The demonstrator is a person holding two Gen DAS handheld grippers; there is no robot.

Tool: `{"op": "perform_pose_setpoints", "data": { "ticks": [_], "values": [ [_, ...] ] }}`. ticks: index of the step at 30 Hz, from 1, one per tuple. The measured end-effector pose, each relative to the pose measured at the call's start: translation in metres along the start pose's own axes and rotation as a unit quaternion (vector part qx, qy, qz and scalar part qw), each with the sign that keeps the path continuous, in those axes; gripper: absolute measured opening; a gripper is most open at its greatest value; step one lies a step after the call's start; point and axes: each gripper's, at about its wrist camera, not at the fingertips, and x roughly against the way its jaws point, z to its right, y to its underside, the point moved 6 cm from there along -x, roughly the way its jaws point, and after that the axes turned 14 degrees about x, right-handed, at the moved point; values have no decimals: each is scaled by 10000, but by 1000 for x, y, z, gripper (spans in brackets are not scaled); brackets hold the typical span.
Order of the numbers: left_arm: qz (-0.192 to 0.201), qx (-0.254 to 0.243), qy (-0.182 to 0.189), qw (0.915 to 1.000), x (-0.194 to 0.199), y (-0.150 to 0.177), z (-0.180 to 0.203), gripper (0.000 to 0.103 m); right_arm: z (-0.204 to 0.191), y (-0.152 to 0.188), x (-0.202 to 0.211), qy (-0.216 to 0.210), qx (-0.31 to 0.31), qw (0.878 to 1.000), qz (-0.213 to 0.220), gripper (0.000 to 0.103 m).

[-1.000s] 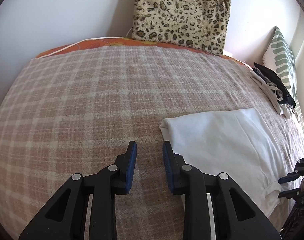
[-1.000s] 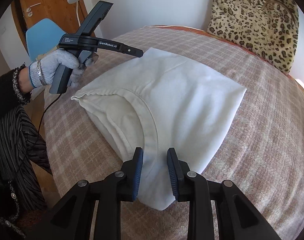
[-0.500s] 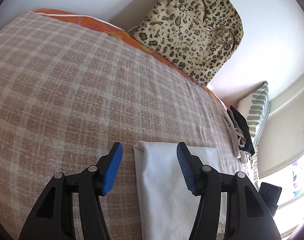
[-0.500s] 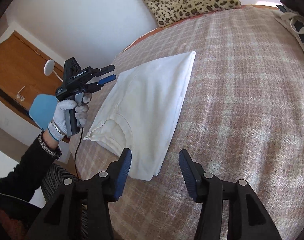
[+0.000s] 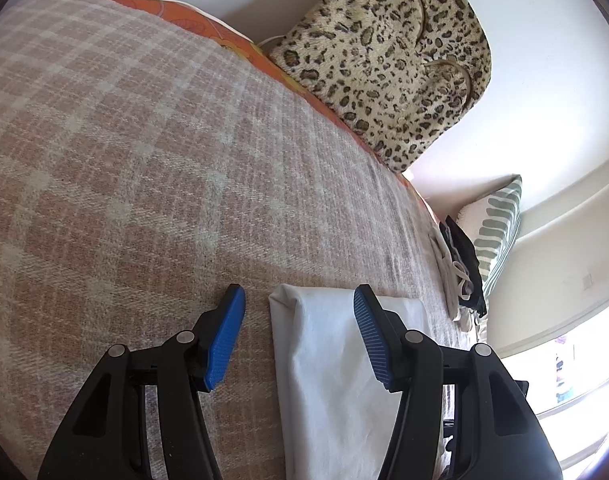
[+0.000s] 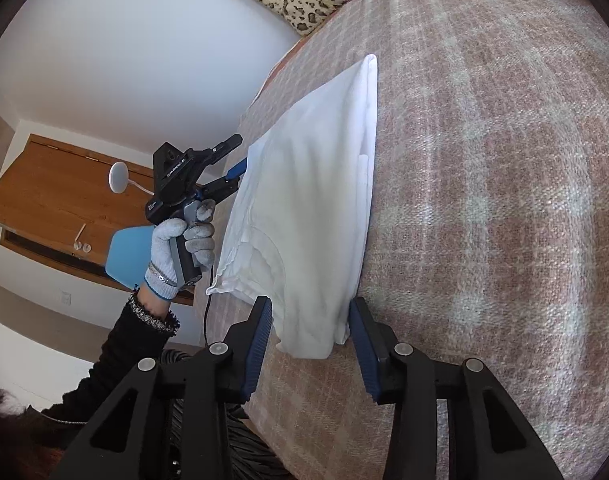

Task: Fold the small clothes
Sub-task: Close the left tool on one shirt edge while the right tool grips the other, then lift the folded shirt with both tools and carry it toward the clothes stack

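My right gripper (image 6: 309, 338) is closing around the near corner of the folded white t-shirt (image 6: 308, 208) on the plaid bed (image 6: 504, 200), left gripper (image 5: 298, 328) half open over the far corner, so I could easily snag only the top layer and undo the fold.

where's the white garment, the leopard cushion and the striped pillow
white garment (image 6: 312, 200), right wrist view, middle of its folded body
leopard cushion (image 5: 388, 60), left wrist view, centre of its front
striped pillow (image 5: 498, 232), left wrist view, its striped face

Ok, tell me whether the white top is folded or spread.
Folded. The white top lies as a narrow doubled strip on the blanket, layered edges showing along one side.
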Motion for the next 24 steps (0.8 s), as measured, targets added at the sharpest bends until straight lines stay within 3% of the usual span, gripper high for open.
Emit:
{"op": "perform_pose_setpoints", "data": {
  "ticks": [6,10,15,17,19,24],
  "values": [
    [12,-74,58,10000,-7,-2,6,53,-7,-14,-18,-200,-124,9997,82,34],
    [-83,-362,-146,9992,-12,6,10,36,-10,-13,-20,-191,-128,9997,77,28],
    [-99,-468,-211,9986,-14,8,9,31,-10,-10,-16,-256,-215,9993,141,26],
    [-31,-707,-441,9965,-18,9,13,20,-12,-12,-17,-368,-387,9984,192,26],
    [-19,-910,-576,9942,-21,13,17,12,-16,-15,-21,-270,-309,9990,157,25],
    [195,-1272,-785,9886,-20,17,25,10,-21,-18,-24,49,-178,9998,105,15]
  ]
}}
